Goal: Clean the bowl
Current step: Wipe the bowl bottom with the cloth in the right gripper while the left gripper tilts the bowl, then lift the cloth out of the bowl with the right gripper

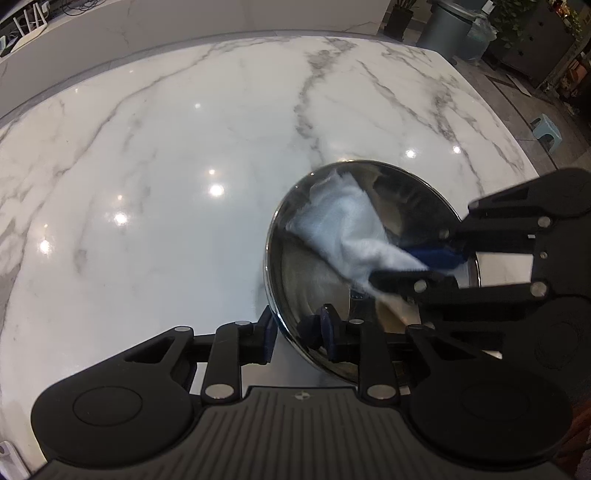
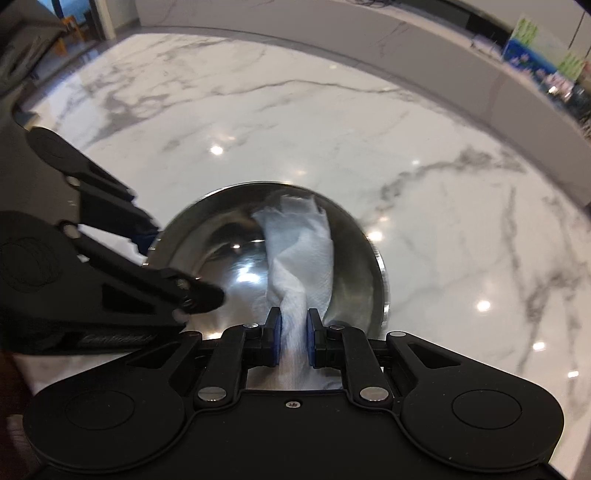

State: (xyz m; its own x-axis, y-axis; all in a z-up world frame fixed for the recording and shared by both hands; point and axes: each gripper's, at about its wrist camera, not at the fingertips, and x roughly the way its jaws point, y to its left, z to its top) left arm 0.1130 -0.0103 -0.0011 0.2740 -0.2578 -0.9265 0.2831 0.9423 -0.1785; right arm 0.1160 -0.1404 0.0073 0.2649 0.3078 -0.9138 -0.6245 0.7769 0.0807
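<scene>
A shiny steel bowl [image 1: 314, 266] sits on the white marble counter [image 1: 166, 166]. My left gripper [image 1: 297, 332] is shut on the bowl's near rim, one finger outside and one inside. My right gripper [image 2: 293, 338] is shut on a white paper towel [image 2: 299, 251], which lies against the bowl's [image 2: 207, 240] inner wall. In the left wrist view the towel [image 1: 340, 225] reaches across the bowl from the right gripper [image 1: 424, 266]. In the right wrist view the left gripper [image 2: 155, 254] grips the bowl's left rim.
The marble counter [image 2: 406, 184] has a raised back ledge [image 2: 480, 92]. Its far right edge [image 1: 498, 110] drops to a floor with a grey bin [image 1: 447, 26] and a small stool [image 1: 546, 129].
</scene>
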